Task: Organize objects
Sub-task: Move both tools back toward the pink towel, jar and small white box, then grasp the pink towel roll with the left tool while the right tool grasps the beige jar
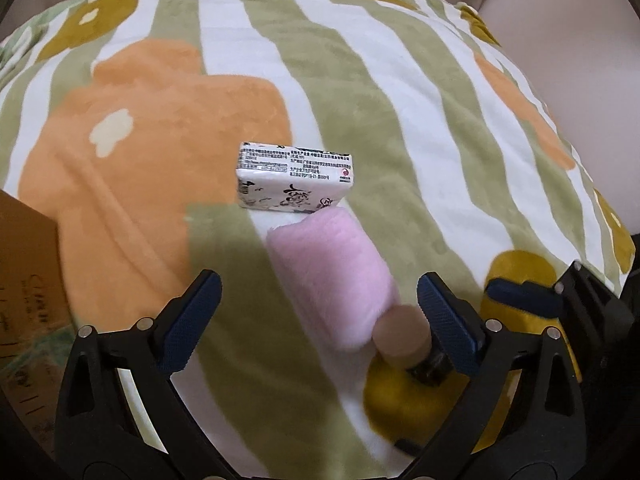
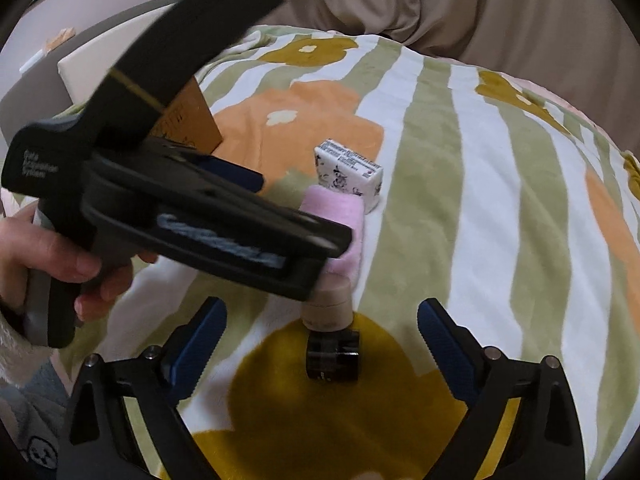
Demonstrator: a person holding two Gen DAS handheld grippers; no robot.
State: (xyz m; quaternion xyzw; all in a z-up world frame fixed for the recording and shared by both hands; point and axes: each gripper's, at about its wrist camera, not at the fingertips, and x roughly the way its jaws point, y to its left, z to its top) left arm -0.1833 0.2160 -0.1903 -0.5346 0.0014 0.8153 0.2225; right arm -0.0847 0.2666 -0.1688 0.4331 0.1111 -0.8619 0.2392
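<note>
**Handling notes: three items on striped fleece blanket**

A brown cardboard box point(image 1: 28, 280) is noted at far left. The left gripper point(image 1: 318, 322) is held wide, nothing between its pads, over the soft pink plush roll point(image 1: 332, 276): judged light, compressible, best pinched mid-length. The white printed tissue pack point(image 1: 294, 176) touches its far end. The small dark bottle with tan cylindrical cap point(image 2: 330, 328) is judged rigid and possibly fragile, best gripped at the cap. The right gripper point(image 2: 320, 340) is wide open.
</note>
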